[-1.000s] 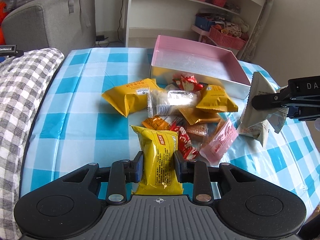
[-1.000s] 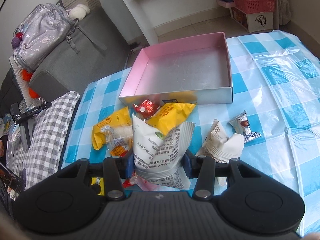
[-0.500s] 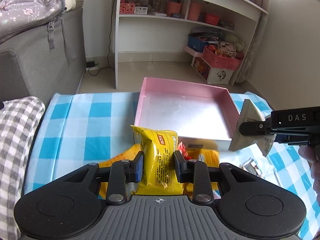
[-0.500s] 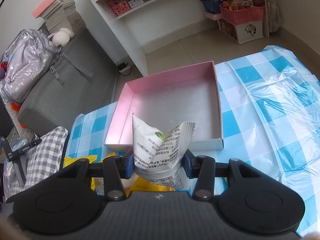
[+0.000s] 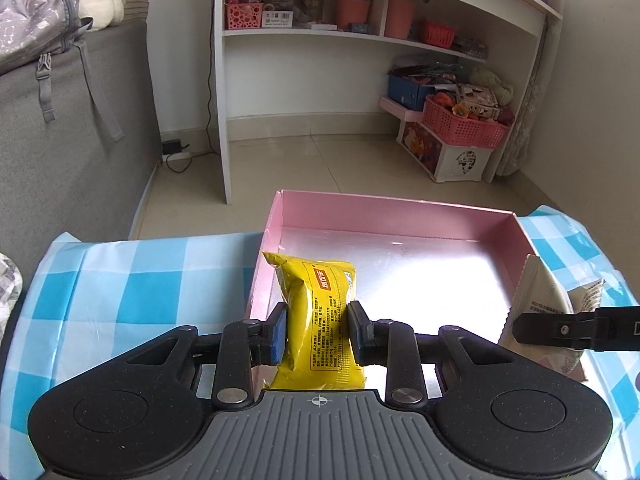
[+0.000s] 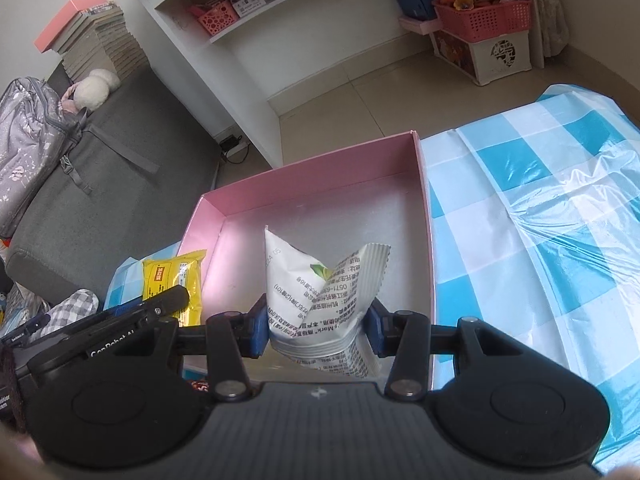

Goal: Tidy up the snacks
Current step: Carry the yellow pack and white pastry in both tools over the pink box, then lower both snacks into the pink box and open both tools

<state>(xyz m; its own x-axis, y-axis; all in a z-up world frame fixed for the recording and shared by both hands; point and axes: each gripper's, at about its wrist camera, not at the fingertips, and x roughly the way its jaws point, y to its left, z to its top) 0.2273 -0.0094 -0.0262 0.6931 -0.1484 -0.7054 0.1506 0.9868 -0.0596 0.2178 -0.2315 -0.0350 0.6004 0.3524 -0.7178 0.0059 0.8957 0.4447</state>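
My left gripper (image 5: 318, 330) is shut on a yellow snack packet (image 5: 320, 312) and holds it over the left near corner of the pink box (image 5: 400, 210). My right gripper (image 6: 316, 326) is shut on a white printed snack packet (image 6: 320, 292) and holds it over the near part of the same box (image 6: 312, 168). The white packet (image 5: 538, 312) and the right gripper's finger show at the right of the left wrist view. The yellow packet (image 6: 172, 284) and the left gripper show at the left of the right wrist view. The box's silver floor is bare.
The box stands on a blue and white checked tablecloth (image 5: 132, 280) near the table's far edge. Beyond it are a tiled floor, a white shelf unit (image 5: 320, 32), a pink basket (image 5: 460, 124) and a grey sofa (image 5: 60, 140). A few loose snacks peek under the left gripper (image 6: 198, 386).
Both grippers have moved forward from the snack pile to above the pink box, each still holding its packet. The pile has dropped out of view.
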